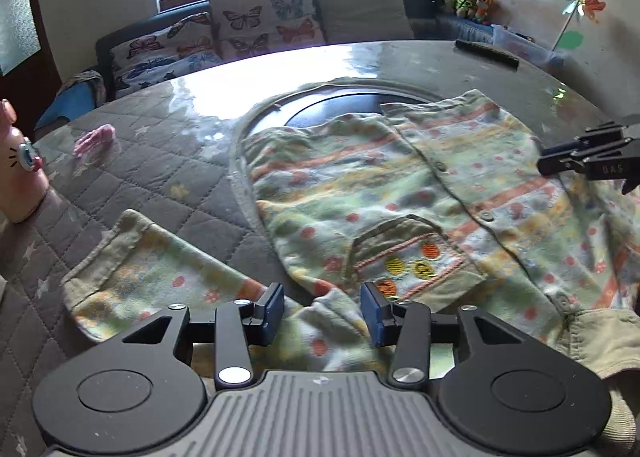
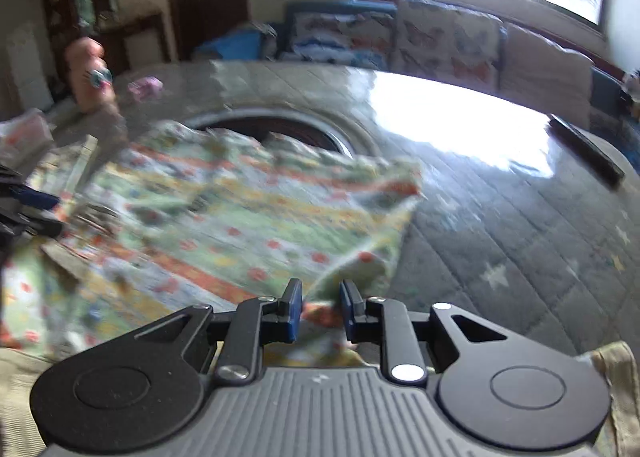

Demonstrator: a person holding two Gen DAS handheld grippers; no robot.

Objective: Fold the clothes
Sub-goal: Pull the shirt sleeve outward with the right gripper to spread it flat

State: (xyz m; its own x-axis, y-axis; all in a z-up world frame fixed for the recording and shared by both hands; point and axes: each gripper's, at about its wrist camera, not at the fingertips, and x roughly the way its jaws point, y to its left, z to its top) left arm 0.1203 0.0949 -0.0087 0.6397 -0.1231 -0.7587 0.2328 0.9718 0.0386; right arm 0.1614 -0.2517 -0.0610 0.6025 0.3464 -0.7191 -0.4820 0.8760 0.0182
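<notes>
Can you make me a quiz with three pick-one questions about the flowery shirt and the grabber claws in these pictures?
1. Where is the pink bottle in the left wrist view?
A. at the table's left edge
B. on the sofa
C. on the shirt

2. What colour are the pads on the left gripper?
A. red
B. blue
C. yellow

3. What is the right gripper doing?
A. pinching the dark remote
B. resting on a cushion
C. standing around a raised fold of the shirt

Answers: 1 A, it stands left of the shirt on the quilted table cover. 2 B, both pads are blue. 3 C, cloth rises between its fingers; whether it is clamped is unclear.
</notes>
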